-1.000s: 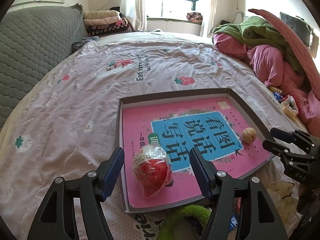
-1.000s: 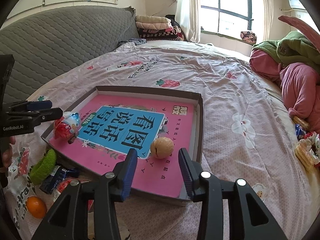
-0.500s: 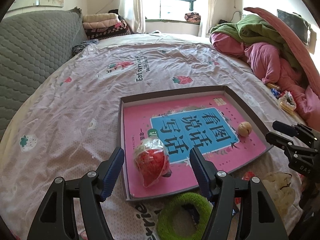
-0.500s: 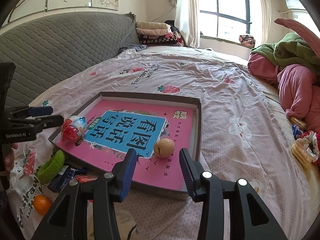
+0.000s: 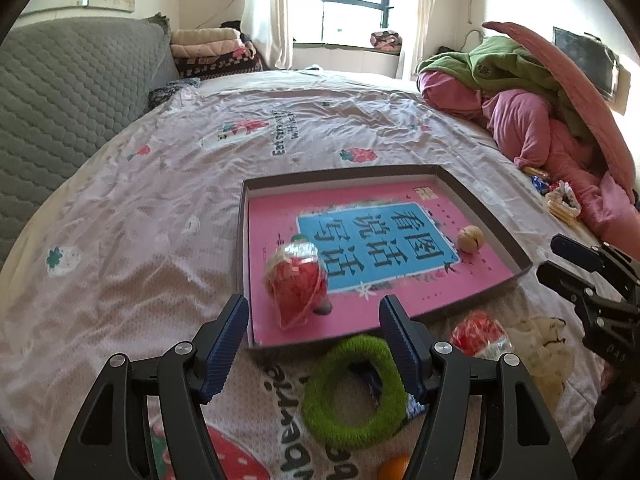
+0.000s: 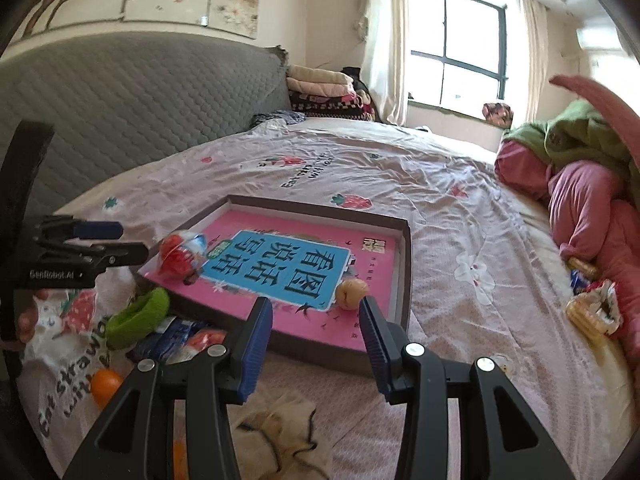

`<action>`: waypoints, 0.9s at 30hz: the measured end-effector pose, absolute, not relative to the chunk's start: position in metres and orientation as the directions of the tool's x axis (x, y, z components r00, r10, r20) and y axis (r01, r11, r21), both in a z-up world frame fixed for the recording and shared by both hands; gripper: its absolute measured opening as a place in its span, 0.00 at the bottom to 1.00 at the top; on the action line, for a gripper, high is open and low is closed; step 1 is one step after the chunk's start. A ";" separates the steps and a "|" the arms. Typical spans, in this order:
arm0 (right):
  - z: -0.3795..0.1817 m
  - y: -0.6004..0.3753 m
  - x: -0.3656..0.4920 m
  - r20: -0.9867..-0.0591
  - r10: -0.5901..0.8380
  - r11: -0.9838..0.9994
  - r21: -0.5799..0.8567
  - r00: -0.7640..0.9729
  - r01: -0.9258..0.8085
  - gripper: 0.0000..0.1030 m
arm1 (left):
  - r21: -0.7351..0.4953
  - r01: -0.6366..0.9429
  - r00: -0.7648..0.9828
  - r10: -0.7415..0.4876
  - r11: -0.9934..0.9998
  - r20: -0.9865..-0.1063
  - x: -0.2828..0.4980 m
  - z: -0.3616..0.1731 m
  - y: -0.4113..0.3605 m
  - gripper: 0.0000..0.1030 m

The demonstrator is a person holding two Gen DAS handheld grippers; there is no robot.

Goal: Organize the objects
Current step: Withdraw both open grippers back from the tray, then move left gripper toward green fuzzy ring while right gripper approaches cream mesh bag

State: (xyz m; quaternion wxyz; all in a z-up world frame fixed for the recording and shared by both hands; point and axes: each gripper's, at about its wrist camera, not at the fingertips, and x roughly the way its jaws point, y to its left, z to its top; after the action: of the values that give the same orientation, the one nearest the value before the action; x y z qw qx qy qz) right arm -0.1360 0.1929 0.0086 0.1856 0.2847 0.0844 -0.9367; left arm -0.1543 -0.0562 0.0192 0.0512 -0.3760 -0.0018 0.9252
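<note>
A shallow brown box tray (image 5: pixel 486 210) (image 6: pixel 406 264) with a pink and blue book cover inside lies on the bed. In it rest a red wrapped sweet (image 5: pixel 298 284) (image 6: pixel 180 254) and a walnut (image 5: pixel 471 239) (image 6: pixel 351 293). My left gripper (image 5: pixel 314 318) is open, pulled back from the tray's near edge, nothing between its fingers. My right gripper (image 6: pixel 316 318) is open and empty too, just short of the tray's edge near the walnut. Beside the tray lie a green fuzzy ring (image 5: pixel 356 392) (image 6: pixel 138 316), a second red wrapped sweet (image 5: pixel 480 334), a small orange (image 6: pixel 105 387) and blue packets (image 6: pixel 172 340).
A beige plush toy (image 6: pixel 280 436) (image 5: pixel 548 344) lies under the right gripper. Pink and green bedding (image 5: pixel 532 92) is piled at the right, with snack packets (image 5: pixel 562 202) beside it. A grey quilted headboard (image 6: pixel 120 112) stands at the left, folded blankets (image 5: pixel 212 50) at the far end.
Both grippers have drawn back from the tray, so the sweet and walnut look farther off. The green ring, second sweet and plush have come into the left wrist view.
</note>
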 end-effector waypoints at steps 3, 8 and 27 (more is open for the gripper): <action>0.010 0.188 -0.120 -0.547 -0.291 -0.911 -0.092 -0.785 0.401 0.44 | -0.049 -0.084 -0.708 0.095 -0.995 -0.700 -0.149 0.017 -0.061 0.67; 0.011 0.188 -0.101 -0.535 -0.291 -0.911 -0.098 -0.793 0.400 0.50 | -0.083 -0.057 -0.712 0.099 -0.995 -0.696 -0.137 0.017 -0.071 0.67; 0.002 0.208 -0.067 -0.555 -0.274 -0.934 -0.039 -0.785 0.354 0.51 | -0.075 -0.024 -0.703 0.071 -0.997 -0.707 -0.101 0.007 -0.076 0.68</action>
State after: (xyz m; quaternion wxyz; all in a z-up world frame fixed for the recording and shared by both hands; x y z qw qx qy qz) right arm -0.0669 0.2078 0.0017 0.1668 0.2822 0.0709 -0.9421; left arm -0.1009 -0.0761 0.0068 0.0258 -0.3844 -0.0301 0.9223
